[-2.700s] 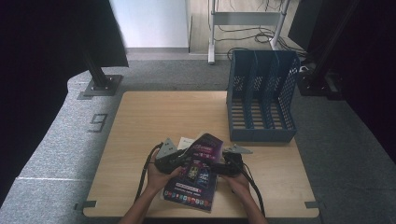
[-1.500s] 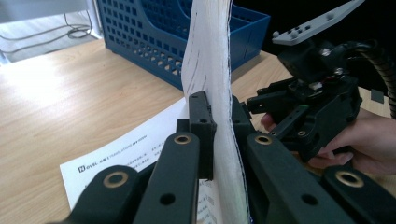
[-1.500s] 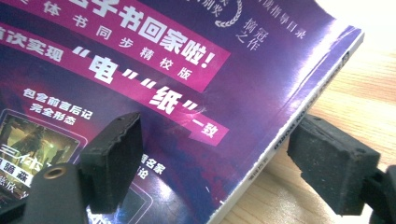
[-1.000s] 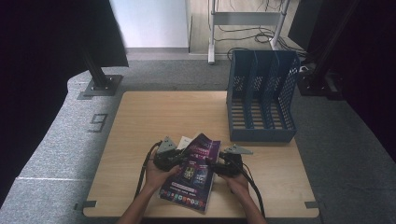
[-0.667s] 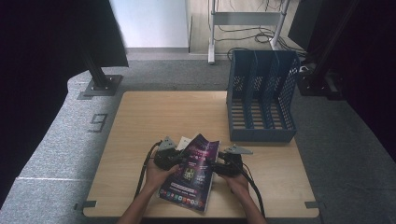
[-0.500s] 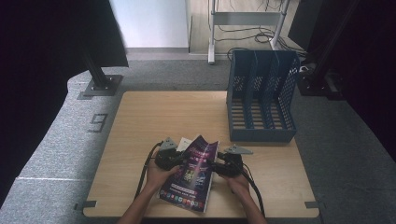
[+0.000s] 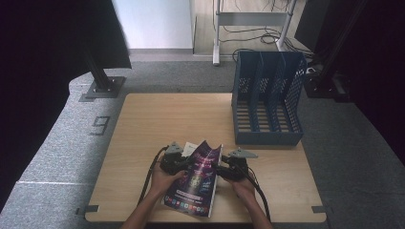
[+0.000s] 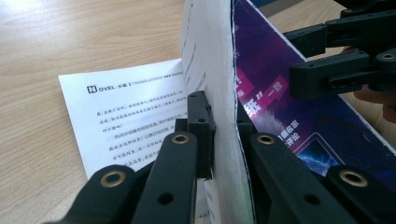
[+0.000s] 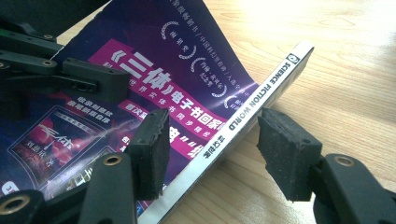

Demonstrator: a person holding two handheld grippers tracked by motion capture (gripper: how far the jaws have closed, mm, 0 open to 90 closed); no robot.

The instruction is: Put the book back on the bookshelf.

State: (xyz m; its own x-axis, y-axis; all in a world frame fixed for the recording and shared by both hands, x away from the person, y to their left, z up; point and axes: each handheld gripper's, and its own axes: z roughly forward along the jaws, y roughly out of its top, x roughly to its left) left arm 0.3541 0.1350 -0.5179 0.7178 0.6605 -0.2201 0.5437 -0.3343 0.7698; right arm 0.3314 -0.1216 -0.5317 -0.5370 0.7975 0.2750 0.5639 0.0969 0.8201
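Currently the purple magazine (image 7: 195, 179) lies near the surface's (image 7: 191, 114) front edge, its cover lifted. The left gripper (image 8: 219, 126) pinches that cover's edge. The right gripper (image 9: 212, 135) has been closing, fingers straddling the spine, not touching.

An office-like recording room: a light wooden surface (image 7: 191, 119) stands on grey carpet (image 7: 62, 152) marked with a taped number nine (image 7: 101, 125). A blue file rack (image 7: 267, 100) sits on it. Black curtains (image 7: 43, 52) hang at both sides, stand bases (image 7: 102, 88) rest on the floor, and loose cables (image 7: 253, 47) trail under a metal frame behind.
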